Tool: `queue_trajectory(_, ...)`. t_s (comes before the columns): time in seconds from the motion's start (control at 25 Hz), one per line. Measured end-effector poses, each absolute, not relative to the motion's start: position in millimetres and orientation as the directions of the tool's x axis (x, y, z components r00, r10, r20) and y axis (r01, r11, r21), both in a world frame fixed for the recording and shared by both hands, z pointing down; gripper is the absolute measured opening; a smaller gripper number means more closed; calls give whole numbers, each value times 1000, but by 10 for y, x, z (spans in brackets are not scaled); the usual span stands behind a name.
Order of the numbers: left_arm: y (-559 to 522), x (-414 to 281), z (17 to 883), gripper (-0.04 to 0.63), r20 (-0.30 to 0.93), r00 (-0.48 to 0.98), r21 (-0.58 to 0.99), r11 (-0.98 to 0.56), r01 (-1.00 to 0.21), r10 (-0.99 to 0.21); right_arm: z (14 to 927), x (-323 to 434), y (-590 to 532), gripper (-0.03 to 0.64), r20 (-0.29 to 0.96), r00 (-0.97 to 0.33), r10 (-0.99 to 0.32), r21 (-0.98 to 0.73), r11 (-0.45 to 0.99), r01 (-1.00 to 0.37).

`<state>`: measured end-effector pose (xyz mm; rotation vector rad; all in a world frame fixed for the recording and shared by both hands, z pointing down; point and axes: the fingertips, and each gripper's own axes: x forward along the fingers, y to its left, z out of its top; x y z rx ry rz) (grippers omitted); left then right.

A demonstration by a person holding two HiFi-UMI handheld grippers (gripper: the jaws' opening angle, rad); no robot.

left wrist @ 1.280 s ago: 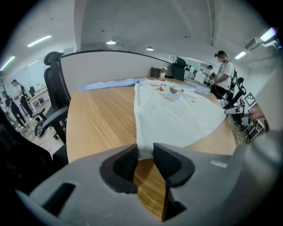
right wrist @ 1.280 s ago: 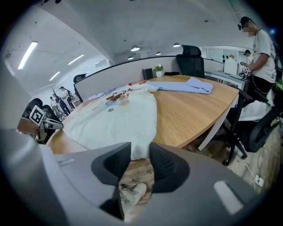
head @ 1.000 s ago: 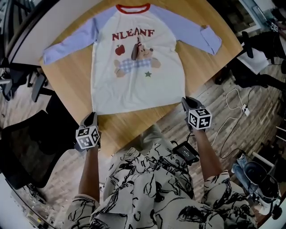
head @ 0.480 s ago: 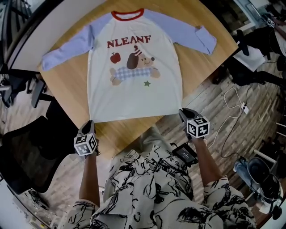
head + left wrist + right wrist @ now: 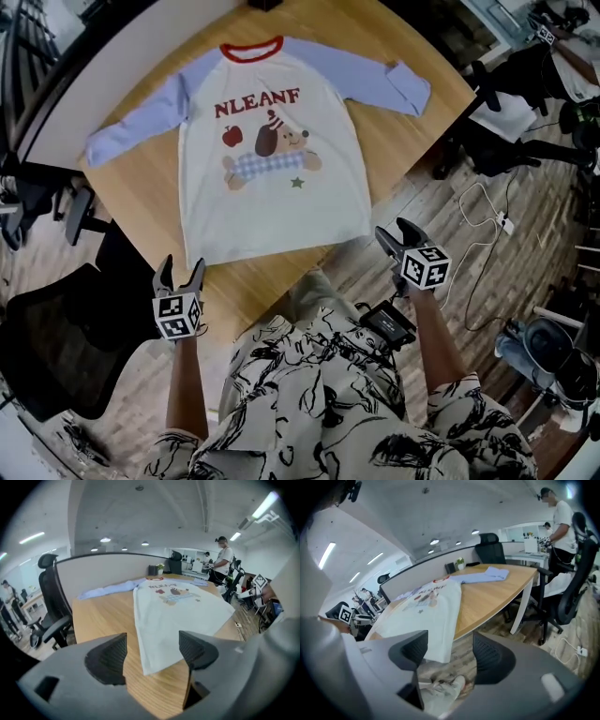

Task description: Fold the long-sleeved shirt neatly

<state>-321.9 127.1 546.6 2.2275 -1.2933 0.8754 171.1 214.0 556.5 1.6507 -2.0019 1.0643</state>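
The long-sleeved shirt (image 5: 281, 187) lies flat and face up on the wooden table (image 5: 141, 187). It has a white body, lavender sleeves spread to both sides and a red collar at the far end. My left gripper (image 5: 181, 272) hovers just short of the hem's left corner. Its jaws have just been opening and hold nothing. My right gripper (image 5: 396, 234) is off the hem's right corner, over the table's edge, its jaws also just opened and empty. The left gripper view shows the left gripper (image 5: 152, 651) above the hem of the shirt (image 5: 173, 616). In the right gripper view, the shirt (image 5: 433, 616) droops slightly over the edge ahead of the right gripper (image 5: 450, 651).
A black office chair (image 5: 56, 328) stands left of the table, and a grey partition (image 5: 103, 47) runs along its far side. More chairs (image 5: 511, 141) and a cable (image 5: 487, 206) on the plank floor are on the right. A person (image 5: 560, 522) stands beyond the table's far end.
Both grippers were shut at the hem's two corners; now both are open, lifted and drawn back from the hem. The shirt stays flat on the table.
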Motion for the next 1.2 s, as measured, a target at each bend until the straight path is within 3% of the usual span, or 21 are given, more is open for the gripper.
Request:
queue_trajectory(0.36, 563, -2454, 4334, 341, 486, 568, 47, -629, -776, -664, 4493, 2126, 1820, 299, 537, -102, -837, -158, 19, -987)
queue_trajectory(0.72, -428, -841, 3455, 339, 337, 758, -15, -808, -589, -559, 4075, 2614, 1105, 293, 438, -45, -898, -72, 15, -997)
queue_trajectory(0.92, -815, 349, 3472, 339, 338, 796, -32, -851, -524, -503, 4134, 3162, 435, 286, 404, -114, -908, -91, 84, -992)
queue_trajectory(1.2, -1191, 1784, 4055, 337, 415, 795, 48, -862, -505, -443, 4381, 3995, -779, 290, 448, -335, -829, -127, 312, -942)
